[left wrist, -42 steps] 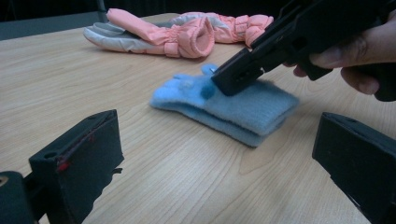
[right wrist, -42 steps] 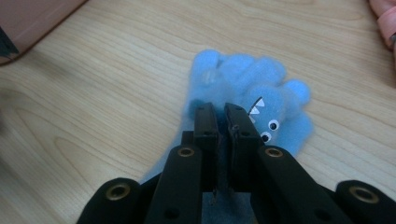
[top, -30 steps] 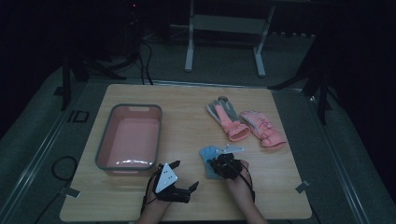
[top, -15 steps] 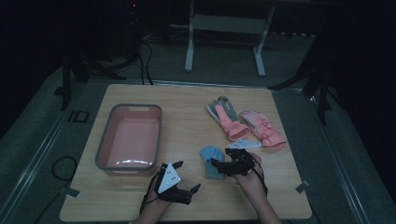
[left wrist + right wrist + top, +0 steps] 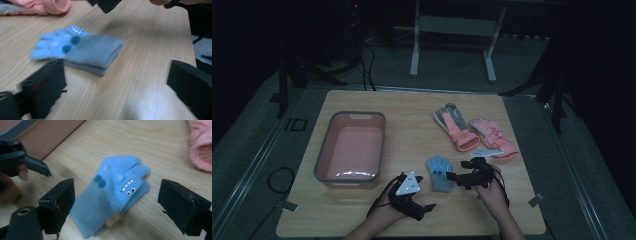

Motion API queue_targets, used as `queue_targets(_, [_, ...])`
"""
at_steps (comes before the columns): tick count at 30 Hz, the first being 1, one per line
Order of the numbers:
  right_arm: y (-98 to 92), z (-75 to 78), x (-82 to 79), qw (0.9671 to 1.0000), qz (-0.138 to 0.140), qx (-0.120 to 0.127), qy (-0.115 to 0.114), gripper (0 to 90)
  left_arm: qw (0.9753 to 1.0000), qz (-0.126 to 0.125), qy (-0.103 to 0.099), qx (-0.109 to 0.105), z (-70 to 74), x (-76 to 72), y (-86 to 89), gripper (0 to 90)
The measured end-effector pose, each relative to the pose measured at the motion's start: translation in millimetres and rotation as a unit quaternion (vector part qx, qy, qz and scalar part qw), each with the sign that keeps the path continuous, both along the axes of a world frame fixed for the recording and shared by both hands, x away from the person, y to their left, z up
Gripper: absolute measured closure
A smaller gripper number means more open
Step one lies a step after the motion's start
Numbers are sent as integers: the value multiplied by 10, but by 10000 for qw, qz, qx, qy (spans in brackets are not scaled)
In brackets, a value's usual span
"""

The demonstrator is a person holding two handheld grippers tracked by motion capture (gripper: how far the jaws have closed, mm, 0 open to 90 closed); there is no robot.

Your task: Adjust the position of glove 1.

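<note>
A small blue glove pair [image 5: 439,173] with a monster face lies flat on the wooden table [image 5: 412,125], near the front middle. In the right gripper view the blue glove [image 5: 115,192] lies between and just beyond the open jaws of my right gripper [image 5: 116,192], fingers pointing away. In the high view my right gripper [image 5: 454,180] sits just right of the glove, pointing left at it. My left gripper [image 5: 424,210] rests low at the front, left of the glove. Its own view shows the left gripper [image 5: 117,75] open and empty, with the blue glove [image 5: 82,50] ahead on the wood.
A pink tub [image 5: 352,150] with a grey rim stands at the left. Two pink gloves [image 5: 457,127] [image 5: 492,137] lie at the back right, with a white tag [image 5: 486,151] by the nearer one. The table's front edge is close to both hands.
My right gripper has slid right, from over the blue glove to beside it, and now points left at it. The left gripper has barely shifted.
</note>
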State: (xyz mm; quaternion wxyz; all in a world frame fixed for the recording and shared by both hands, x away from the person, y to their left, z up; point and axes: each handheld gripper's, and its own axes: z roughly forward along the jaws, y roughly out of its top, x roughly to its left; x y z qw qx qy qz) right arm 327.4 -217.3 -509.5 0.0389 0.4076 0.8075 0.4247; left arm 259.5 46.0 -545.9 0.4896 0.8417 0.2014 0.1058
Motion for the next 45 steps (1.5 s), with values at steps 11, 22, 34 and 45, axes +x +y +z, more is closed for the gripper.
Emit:
queue_targets(11, [61,-63,153,9987,94,345,362,140,9921,-774,-687,710,28,177,-273,223])
queue_targets(22, [362,-250,399,9985,-155,-516,9,285,9790,-1026,-982,1465,-108,306,-422,371])
queue_targets(34, [410,-415,316,9966,-64,-808,-130,316,9798,-846,-976,1526,-130,324,-425,635])
queue_targets(45, [455,-431,277,9984,247,-491,89,737,9850,-674,-563,1484,-69,373,-444,750])
